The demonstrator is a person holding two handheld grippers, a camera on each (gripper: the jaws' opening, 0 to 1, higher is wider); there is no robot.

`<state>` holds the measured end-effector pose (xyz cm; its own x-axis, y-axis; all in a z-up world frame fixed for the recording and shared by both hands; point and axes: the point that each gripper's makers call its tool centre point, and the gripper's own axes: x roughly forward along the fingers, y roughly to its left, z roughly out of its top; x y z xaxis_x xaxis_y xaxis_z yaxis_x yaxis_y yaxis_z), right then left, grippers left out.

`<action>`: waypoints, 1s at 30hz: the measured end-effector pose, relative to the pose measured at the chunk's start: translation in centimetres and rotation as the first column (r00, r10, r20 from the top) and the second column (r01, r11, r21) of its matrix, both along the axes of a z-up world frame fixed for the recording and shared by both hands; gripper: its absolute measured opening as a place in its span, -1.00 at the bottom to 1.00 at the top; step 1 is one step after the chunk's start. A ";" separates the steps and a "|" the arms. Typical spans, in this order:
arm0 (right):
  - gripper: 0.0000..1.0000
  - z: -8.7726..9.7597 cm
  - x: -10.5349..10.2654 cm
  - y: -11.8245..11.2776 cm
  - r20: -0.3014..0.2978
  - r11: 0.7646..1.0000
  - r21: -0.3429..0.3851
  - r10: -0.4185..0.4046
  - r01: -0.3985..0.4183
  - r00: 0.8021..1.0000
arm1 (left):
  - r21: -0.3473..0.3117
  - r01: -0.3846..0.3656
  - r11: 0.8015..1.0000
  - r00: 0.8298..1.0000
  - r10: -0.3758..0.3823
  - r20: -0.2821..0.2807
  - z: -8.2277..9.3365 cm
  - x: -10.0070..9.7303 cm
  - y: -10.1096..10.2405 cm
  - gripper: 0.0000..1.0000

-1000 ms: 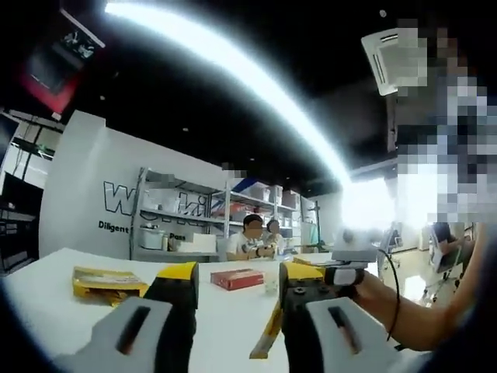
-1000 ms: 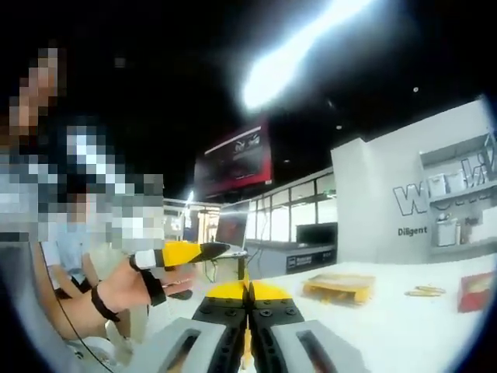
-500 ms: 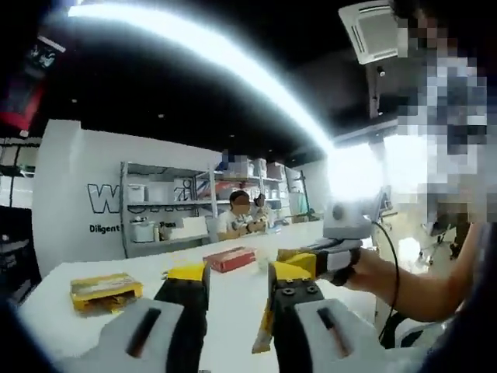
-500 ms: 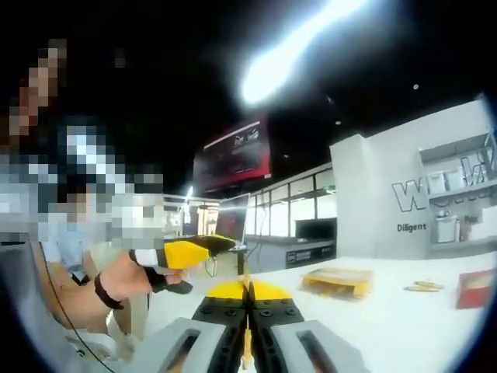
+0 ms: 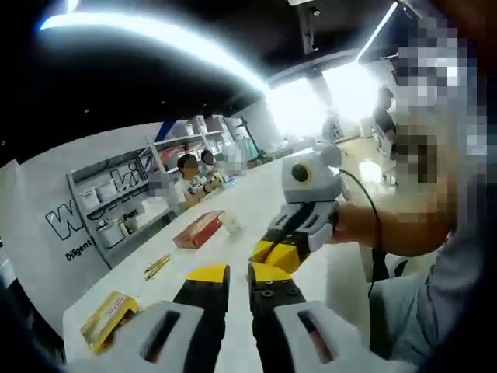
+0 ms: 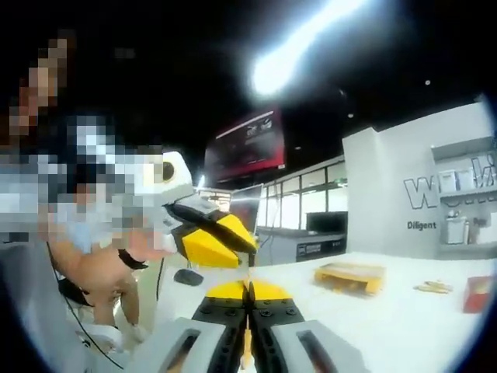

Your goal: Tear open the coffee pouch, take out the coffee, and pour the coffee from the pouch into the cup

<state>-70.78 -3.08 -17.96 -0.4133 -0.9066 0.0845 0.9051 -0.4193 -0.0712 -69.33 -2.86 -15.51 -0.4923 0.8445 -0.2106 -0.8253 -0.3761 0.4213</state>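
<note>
On the far left of the left gripper view a yellow box lies on the white bench; further along sit some yellow sachets, a red box and a small pale cup, which I take for the pouring target. The left gripper has its jaws nearly together with a thin gap, and I cannot tell whether anything is between them; just to its right the right gripper meets it tip to tip. In the right gripper view that gripper is pressed together on a thin yellow coffee pouch, held up off the bench; the left gripper closes in from above left. The tearing step looks to be in hand; next, I judge, the left gripper must pinch the pouch edge and pull away.
</note>
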 end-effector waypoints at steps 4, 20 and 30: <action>-0.99 -0.3 0.2 -0.6 -0.001 1.000 0.017 0.015 -0.015 1.000 | -0.022 0.007 1.000 1.000 -0.007 -0.018 -0.1 0.1 -0.1 -0.83; -0.99 -0.3 1.8 -1.4 -0.033 0.996 0.060 0.075 -0.073 0.997 | -0.045 0.146 0.988 0.988 -0.143 0.063 -0.5 1.9 -1.0 -0.77; -0.99 -0.4 2.1 -1.7 -0.036 0.993 0.083 0.092 -0.088 0.995 | -0.113 0.198 0.974 0.979 -0.190 0.079 -1.4 2.2 -1.0 -0.86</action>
<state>-68.63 -4.75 -18.41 -0.3274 -0.9446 0.0243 0.9347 -0.3276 -0.1383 -67.12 -3.89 -16.94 -0.3026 0.8892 -0.3432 -0.9055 -0.1559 0.3946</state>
